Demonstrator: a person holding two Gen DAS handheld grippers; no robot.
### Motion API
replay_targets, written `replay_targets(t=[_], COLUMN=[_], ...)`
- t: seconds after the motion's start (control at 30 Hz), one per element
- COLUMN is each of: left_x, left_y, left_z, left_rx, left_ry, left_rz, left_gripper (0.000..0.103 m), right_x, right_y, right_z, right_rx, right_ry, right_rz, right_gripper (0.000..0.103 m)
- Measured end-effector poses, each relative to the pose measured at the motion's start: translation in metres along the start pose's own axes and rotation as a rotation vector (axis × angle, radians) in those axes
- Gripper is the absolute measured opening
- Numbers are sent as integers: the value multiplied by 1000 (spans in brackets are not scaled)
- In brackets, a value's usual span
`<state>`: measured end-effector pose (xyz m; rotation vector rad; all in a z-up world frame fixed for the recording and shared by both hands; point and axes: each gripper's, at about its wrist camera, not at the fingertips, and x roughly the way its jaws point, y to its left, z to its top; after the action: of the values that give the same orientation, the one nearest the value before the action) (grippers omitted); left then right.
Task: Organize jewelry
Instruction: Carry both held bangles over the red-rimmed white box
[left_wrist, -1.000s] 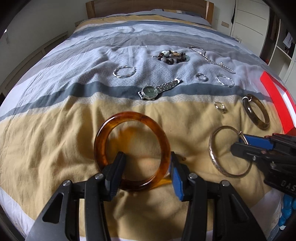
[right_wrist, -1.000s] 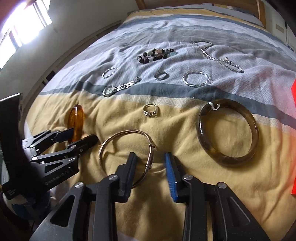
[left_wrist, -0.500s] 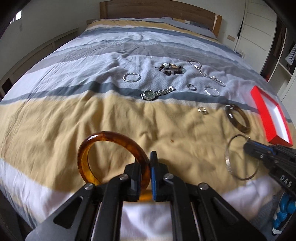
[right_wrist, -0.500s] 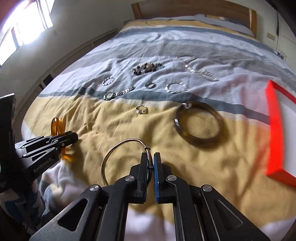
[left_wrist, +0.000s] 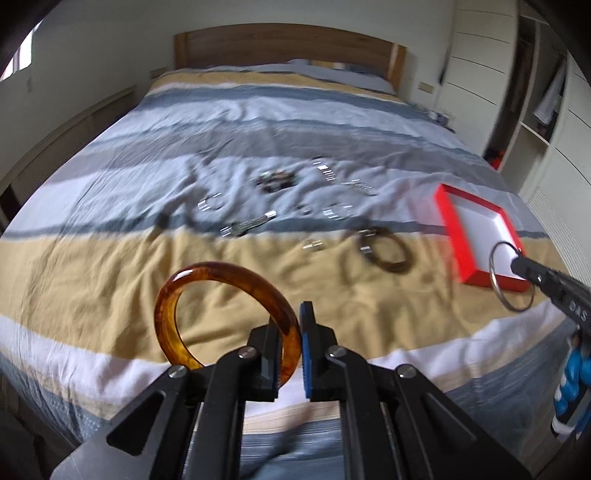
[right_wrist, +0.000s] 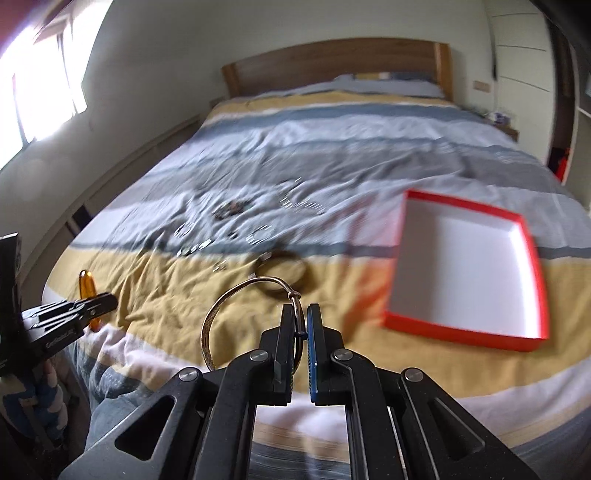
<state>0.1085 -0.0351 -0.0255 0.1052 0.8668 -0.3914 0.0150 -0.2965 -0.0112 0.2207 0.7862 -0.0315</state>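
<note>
Two grippers are in view, each clamped on one bangle. The left gripper (left_wrist: 295, 332) has its jaws pinched narrow on the rim of one amber bangle (left_wrist: 207, 273), which stands upright, clear of the bedspread (left_wrist: 110, 280). The right gripper (right_wrist: 300, 325) has its jaws pinched narrow on one thin silver bangle (right_wrist: 221, 306), also held off the cover; from the left wrist view this ring hangs in front of the near corner of the red box (left_wrist: 476, 236).

One red box, open, with a white interior, lies on the bedspread to the right, apart from the other pieces. One dark olive bangle (left_wrist: 386, 251) lies flat on the yellow band, between the loose jewelry and the box. Beyond it, on the grey and blue bands, lie a watch (left_wrist: 247, 225), a dark beaded piece (left_wrist: 275, 181), a chain and several small rings; blur prevents a firm count.

The near edge of the bed runs just under both grippers. The yellow band around the dark bangle is open cloth.
</note>
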Motion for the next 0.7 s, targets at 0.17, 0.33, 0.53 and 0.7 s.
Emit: replay_targets(t=[0.17,0.33,0.53,0.7], left_x=[4,27,72,112], left_y=[-58,-119,-192,-237], left_z=[23,47,73,81], left_rx=[88,163,236,288], left_ry=[-2,12,39,77], left_rz=[-63,-144,-245,-312], left_gripper=[8,8,8,8], right_x=[-15,-14,7,27], right_y=[-56,-118,-175,-203], right_z=[12,19,20,19], right_rx=[60,114,160,165], right_ry=[-44,-51,-8,35], right_rz=[-55,-133,-212,-255], right_gripper=[6,6,7,7])
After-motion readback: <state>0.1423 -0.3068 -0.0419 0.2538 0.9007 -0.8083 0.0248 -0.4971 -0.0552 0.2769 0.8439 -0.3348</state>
